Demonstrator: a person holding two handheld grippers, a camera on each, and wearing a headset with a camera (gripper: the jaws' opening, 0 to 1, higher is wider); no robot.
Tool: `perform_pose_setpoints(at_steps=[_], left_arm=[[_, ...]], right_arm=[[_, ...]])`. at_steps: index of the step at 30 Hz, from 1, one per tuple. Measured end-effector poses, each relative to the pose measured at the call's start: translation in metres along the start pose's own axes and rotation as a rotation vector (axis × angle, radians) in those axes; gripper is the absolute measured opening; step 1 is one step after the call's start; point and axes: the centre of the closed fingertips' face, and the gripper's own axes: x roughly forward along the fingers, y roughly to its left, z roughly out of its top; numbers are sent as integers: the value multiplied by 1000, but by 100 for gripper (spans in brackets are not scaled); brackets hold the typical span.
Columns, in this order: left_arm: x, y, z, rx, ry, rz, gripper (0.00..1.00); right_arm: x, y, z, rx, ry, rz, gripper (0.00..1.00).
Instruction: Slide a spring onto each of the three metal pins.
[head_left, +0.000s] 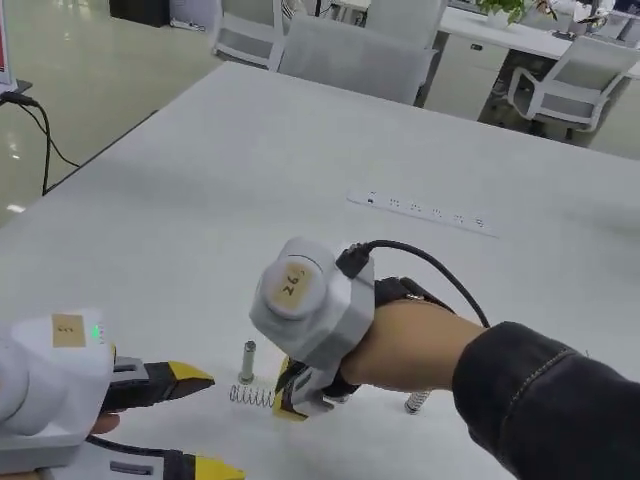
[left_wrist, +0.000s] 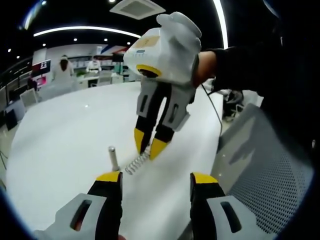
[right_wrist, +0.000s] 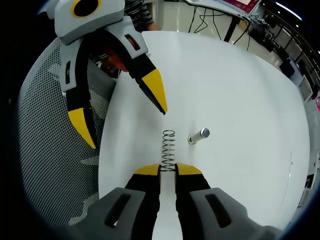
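Pinching the near end of a thin coiled steel spring (right_wrist: 168, 147), the right gripper (right_wrist: 167, 170) seems clamped at bottom centre of its view. A short silver metal pin (right_wrist: 199, 136) stands just right of the coil. The left gripper (head_left: 215, 425) gapes open, lower left in the head view.

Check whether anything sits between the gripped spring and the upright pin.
Nothing visible. The right gripper pinches the spring at one end; bare table separates it from the pin. The left gripper is open, aside.
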Motion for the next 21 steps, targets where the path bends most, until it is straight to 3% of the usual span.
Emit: perform_pose_setpoints(at_steps=[9,21], left_arm=[[2,-3,2,16,2,-20,48],[9,-5,14,54,-8,-59,46]], right_arm=[[-19,8,0,-5,-21,-9,7],[-36,16,-3,-15,-28,-20,7]])
